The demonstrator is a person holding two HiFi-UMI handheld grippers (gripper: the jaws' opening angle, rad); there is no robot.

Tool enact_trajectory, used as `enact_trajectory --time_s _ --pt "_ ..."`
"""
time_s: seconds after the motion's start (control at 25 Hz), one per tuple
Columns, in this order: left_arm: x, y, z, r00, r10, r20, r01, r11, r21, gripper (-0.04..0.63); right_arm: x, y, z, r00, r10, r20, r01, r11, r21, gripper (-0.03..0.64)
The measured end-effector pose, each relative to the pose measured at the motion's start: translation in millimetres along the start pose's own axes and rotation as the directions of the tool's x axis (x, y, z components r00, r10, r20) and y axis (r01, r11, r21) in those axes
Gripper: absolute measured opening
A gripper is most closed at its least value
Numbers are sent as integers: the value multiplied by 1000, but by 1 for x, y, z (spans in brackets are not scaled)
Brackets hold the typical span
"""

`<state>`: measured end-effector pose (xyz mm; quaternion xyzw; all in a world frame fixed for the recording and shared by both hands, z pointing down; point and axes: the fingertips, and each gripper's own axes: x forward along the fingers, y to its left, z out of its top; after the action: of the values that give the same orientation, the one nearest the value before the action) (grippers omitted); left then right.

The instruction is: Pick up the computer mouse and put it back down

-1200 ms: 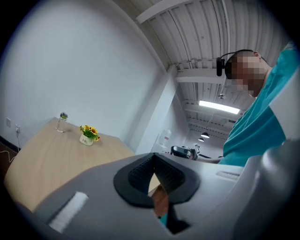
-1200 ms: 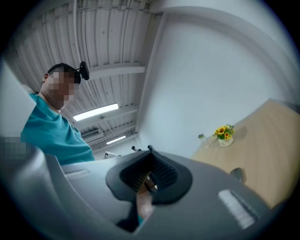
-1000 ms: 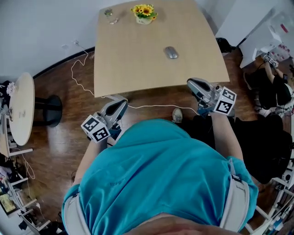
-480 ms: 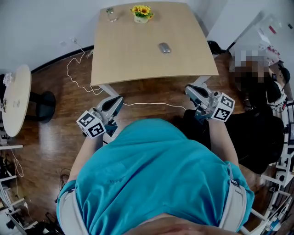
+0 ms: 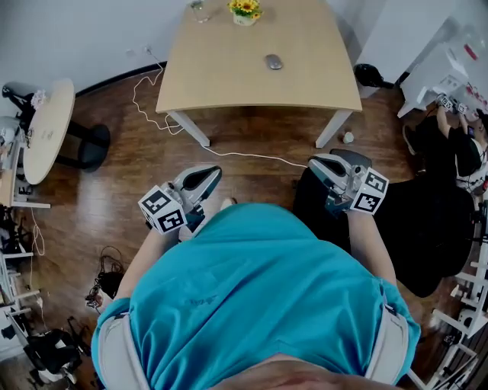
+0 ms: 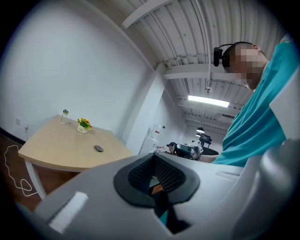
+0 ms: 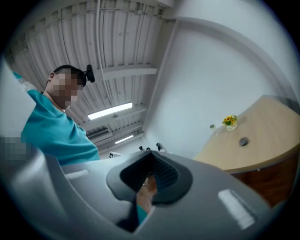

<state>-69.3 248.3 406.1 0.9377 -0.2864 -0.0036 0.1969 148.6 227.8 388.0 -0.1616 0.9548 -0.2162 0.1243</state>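
Grey oval computer mouse [image 5: 274, 62] sits on the light wooden counter [image 5: 229, 84], toward its far side, nothing touching it. We see a small pot of yellow flowers [image 5: 245, 9] and a clear glass jar [image 5: 200, 9] at the counter's far edge, apart from the mouse. Left hand-held gripper [image 5: 212, 173] and right hand-held gripper [image 5: 316, 162] hang over the dark wooden floor [image 5: 252, 137], well short of the counter. Both are clenched with nothing between the jaws, and we see both pointing toward the counter. White cable [image 5: 252, 155] trails across the floor near the counter's front legs. Person's teal shirt [image 5: 259, 305] fills the lower head view.
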Motion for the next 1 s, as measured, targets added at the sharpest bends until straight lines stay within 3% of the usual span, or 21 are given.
enact_trajectory --time_s 0.2,0.36,0.72,1.0 --pt "-22 -9 7 999 36 40 -37 999 16 5 -8 26 -19 1000 9 0 -9 1000 6 0" --pt "-36 -12 9 998 -3 59 1 999 38 5 4 42 -28 1000 -9 -5 9 1000 -14 0" --pt "-89 6 11 996 -24 91 20 999 47 5 55 61 -33 985 -169 -24 162 970 -179 0" --pt "-106 12 10 992 -26 125 22 999 33 5 74 71 -47 976 -198 -97 173 961 -217 0"
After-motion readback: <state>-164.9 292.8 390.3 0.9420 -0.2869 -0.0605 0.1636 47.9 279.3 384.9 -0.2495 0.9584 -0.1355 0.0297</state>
